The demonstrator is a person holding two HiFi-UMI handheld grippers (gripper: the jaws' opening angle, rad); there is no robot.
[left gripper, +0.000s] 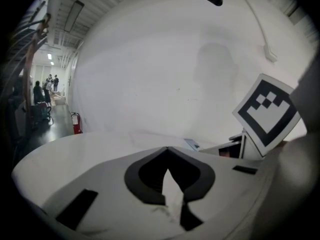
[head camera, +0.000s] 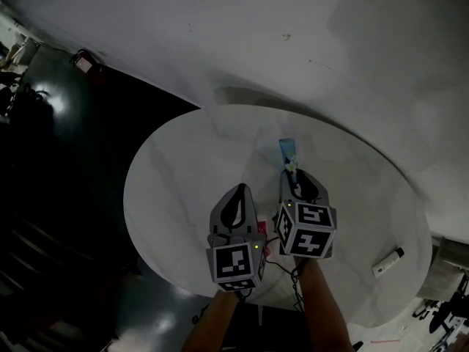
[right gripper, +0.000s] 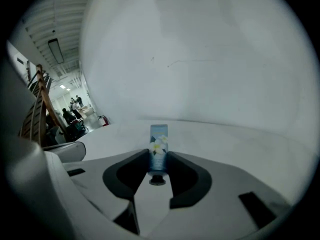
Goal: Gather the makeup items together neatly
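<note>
A slim blue tube with a white flower print (head camera: 290,155) (right gripper: 158,146) sticks out forward from my right gripper (head camera: 294,176) (right gripper: 159,156), whose pads are shut on its lower end with the cap toward the camera. The tube hangs over the round white table (head camera: 176,174). My left gripper (head camera: 239,190) (left gripper: 167,149) sits just left of the right one, jaws shut with nothing between them. In the left gripper view, the right gripper's marker cube (left gripper: 267,111) fills the right side and the tube's tip (left gripper: 192,143) peeks past it.
A white stick-shaped item with a dark cap (head camera: 387,262) lies near the table's right edge. A white wall rises behind the table, and dark floor (head camera: 66,196) lies to the left. A fire extinguisher (left gripper: 76,123) and distant people stand in the corridor.
</note>
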